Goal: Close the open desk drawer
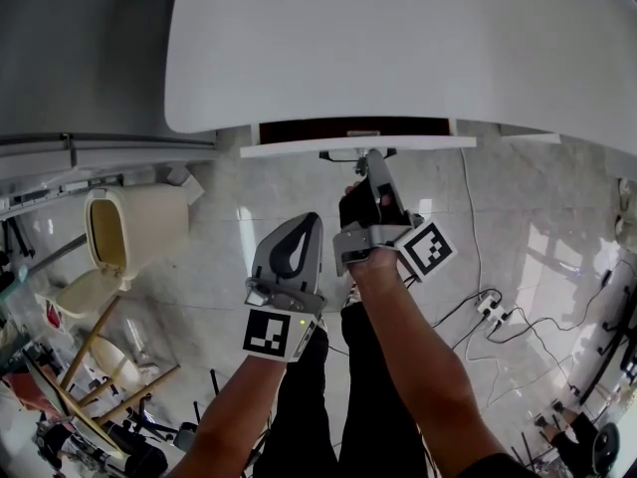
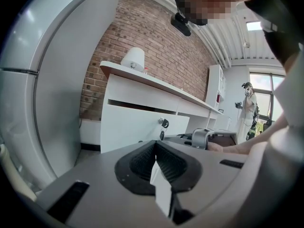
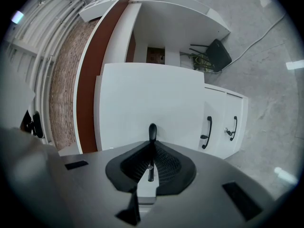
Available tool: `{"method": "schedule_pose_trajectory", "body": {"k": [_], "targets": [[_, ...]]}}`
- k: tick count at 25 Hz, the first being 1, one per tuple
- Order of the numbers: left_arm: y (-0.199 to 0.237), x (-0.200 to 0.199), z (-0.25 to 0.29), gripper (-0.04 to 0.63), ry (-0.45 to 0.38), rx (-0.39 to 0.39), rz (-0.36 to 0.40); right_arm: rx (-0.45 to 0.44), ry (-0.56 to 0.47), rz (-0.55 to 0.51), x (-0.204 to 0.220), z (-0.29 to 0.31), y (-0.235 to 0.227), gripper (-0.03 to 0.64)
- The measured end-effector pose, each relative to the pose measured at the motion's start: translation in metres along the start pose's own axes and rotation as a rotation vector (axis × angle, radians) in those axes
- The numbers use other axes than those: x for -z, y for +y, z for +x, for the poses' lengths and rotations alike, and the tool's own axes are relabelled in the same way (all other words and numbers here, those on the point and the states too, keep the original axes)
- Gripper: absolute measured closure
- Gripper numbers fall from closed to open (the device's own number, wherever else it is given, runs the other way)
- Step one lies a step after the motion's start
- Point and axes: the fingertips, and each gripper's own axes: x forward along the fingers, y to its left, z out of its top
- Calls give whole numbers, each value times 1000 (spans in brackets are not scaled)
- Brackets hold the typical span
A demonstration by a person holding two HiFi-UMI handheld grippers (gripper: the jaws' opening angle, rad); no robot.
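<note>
The white desk (image 1: 398,38) fills the top of the head view. Its drawer front (image 1: 299,148) stands a little out, with a dark gap (image 1: 353,125) behind it. My right gripper (image 1: 370,157) reaches level to the drawer, shut on its black handle (image 3: 152,131), which runs between the pads in the right gripper view. My left gripper (image 1: 297,222) hangs back and lower, apart from the desk, with its pads (image 2: 164,165) pressed together on nothing. In the left gripper view the drawer front (image 2: 133,127) has a key (image 2: 164,123) in its lock.
A cream bin with its lid up (image 1: 129,227) stands on the tiled floor at the left. A power strip with cables (image 1: 491,307) lies at the right. A side cabinet has two more black handles (image 3: 205,133), and a dark chair (image 3: 216,53) stands under the desk.
</note>
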Motion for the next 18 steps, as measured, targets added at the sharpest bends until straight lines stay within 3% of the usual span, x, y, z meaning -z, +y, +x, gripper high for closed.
{"method": "schedule_pose_trajectory", "body": {"k": [12, 18], "targets": [[17, -20, 3, 588, -55, -22, 66, -34, 24, -13, -4, 26, 8, 577], [51, -29, 14, 588, -75, -85, 74, -43, 27, -25, -8, 46, 3, 577]]}}
